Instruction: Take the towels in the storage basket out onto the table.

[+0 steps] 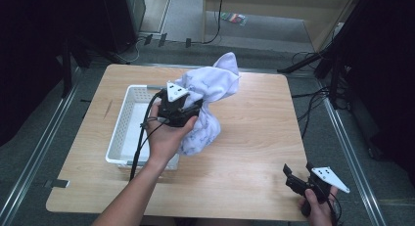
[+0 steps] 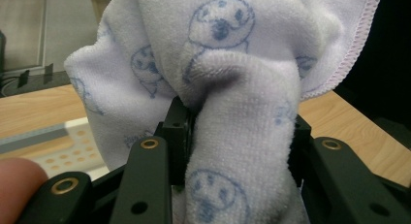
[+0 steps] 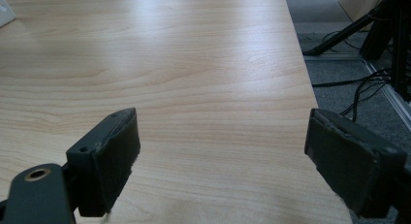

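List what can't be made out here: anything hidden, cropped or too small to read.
- Basket interior, high view: the left hand and towel cover its right part.
- Left gripper, left gripper view: towel hides the jaw tips.
- Right hand, high view: cut off by the bottom edge.
- Colourful item on the floor, high view: too small to identify.

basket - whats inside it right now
The white basket shows a bare perforated floor on its left side. Its right side is covered by the left gripper, the hand and the hanging towel, so anything there cannot be seen.
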Motion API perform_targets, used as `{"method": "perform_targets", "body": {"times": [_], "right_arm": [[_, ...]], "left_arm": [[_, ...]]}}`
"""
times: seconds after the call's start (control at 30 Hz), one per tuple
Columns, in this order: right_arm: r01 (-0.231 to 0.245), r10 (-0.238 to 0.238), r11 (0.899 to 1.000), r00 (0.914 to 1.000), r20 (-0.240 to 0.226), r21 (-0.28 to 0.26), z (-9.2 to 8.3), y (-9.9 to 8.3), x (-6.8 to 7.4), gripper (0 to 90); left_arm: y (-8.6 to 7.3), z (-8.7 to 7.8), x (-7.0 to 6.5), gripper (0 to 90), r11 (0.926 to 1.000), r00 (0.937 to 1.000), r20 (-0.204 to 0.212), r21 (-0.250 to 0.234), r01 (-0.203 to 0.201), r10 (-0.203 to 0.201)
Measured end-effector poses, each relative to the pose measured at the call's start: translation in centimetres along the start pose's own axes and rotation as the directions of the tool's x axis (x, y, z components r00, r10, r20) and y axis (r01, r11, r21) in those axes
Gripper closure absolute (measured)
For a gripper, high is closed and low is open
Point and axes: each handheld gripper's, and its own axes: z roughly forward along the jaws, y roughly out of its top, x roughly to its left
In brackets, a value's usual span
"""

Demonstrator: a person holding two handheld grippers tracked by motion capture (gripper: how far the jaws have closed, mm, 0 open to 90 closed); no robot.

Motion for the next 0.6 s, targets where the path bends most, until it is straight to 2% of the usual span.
{"method": "perform_targets", "body": {"times": [0.17, 0.47, 0.6], "right_arm": [[0.000, 0.000, 1.000, 1.0000, 0.000, 0.000, 0.0, 0.0, 0.0, 12.6], [-0.002, 0.002, 1.000, 1.0000, -0.002, -0.001, 0.0, 0.0, 0.0, 12.6], [-0.002, 0.002, 1.000, 1.0000, -0.004, -0.002, 0.0, 0.0, 0.0, 12.6]], "left_arm": [[-0.4, 1.1, -1.4, 59.2, 0.9999, 0.9997, 0.026, 0.016, -0.004, 0.004], [-1.6, 3.6, -3.3, 58.9, 0.9986, 0.9991, 0.043, 0.053, -0.005, 0.003], [-2.4, 4.6, -4.2, 58.8, 0.9978, 0.9990, 0.040, 0.061, -0.024, 0.022]]}}
